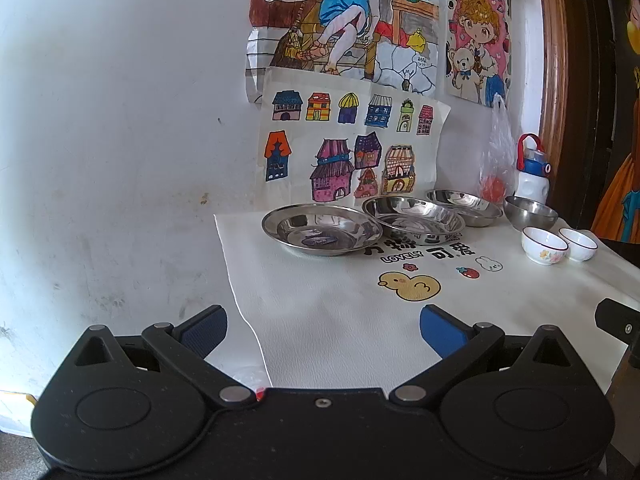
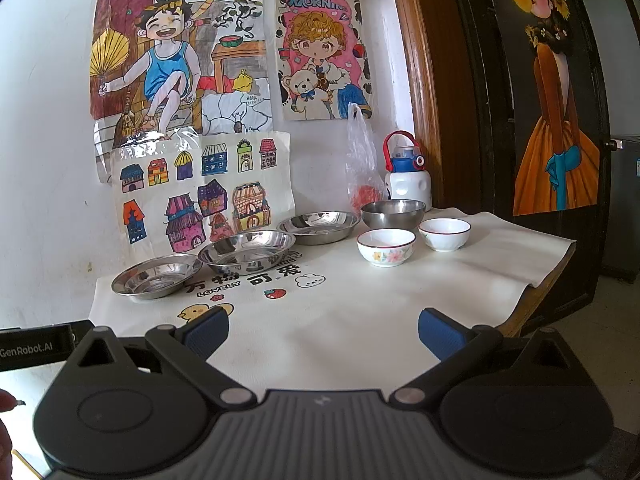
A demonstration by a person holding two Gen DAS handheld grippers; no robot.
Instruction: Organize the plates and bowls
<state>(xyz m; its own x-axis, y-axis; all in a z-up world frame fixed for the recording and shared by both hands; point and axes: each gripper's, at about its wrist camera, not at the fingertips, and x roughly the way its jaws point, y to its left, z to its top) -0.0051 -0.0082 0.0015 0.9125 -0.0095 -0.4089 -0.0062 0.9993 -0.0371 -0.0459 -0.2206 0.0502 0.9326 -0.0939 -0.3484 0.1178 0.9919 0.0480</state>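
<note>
Left gripper (image 1: 323,330) spread, nothing between its blue pads, held low over the near edge of the white mat (image 1: 340,320). Right gripper (image 2: 323,330) likewise spread and empty. Beyond, along the wall: three steel plates (image 2: 157,275) (image 2: 247,251) (image 2: 319,226) in a row, steel bowl (image 2: 393,213), two white ceramic bowls (image 2: 386,246) (image 2: 444,233) just in front of it.

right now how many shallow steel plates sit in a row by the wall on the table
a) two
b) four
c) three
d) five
c) three: the left steel plate, the middle steel plate and the right steel plate line up along the wall, with a deeper steel bowl and two white ceramic bowls beside them.
</note>
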